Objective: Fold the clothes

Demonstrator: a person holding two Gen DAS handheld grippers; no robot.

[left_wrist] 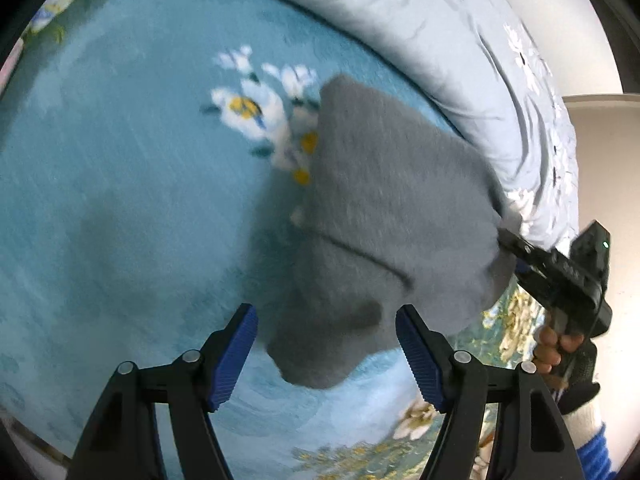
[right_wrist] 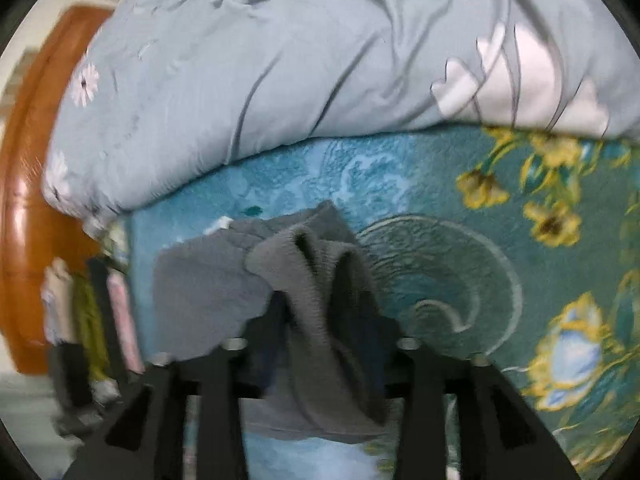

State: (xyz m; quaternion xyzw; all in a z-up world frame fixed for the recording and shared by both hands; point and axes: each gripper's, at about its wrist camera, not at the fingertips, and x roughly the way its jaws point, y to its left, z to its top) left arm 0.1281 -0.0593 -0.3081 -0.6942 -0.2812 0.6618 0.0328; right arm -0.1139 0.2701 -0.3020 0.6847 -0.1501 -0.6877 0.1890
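Over the teal flowered blanket (left_wrist: 120, 200), the grey fleece garment (left_wrist: 384, 216) hangs lifted, carried by one corner only. The right gripper (left_wrist: 508, 248) is pinching that corner, its fingers pressed together on a bunched wad of cloth; in its own wrist view the fleece (right_wrist: 320, 300) is gathered thick between the fingers and spills down over them. The left gripper (left_wrist: 326, 360) is spread wide and holds nothing, with the garment's lower hem drooping just beyond its blue pads (left_wrist: 232, 360).

Now the risks. That single-point hold looks like the weak link: the fleece is bulky and soft, and a bunched pinch may give way if the person swings or tugs hard, dropping the piece in a heap. The free left claw has to catch a loose, swaying edge; both views are blurred, so the cloth is likely moving, and a closing pinch could miss, or grab two layers instead of one and lock in a crooked fold. The lower part of the garment seems to brush the blanket, and that plush pile could drag on fleece and pull the panel askew.

There is also the pale blue duvet (right_wrist: 280, 80) heaped just behind, close to the raised cloth; a wide sweep could snag it. At the bed's far side, a wooden bed frame (right_wrist: 24, 200) and some blurred items sit well clear.
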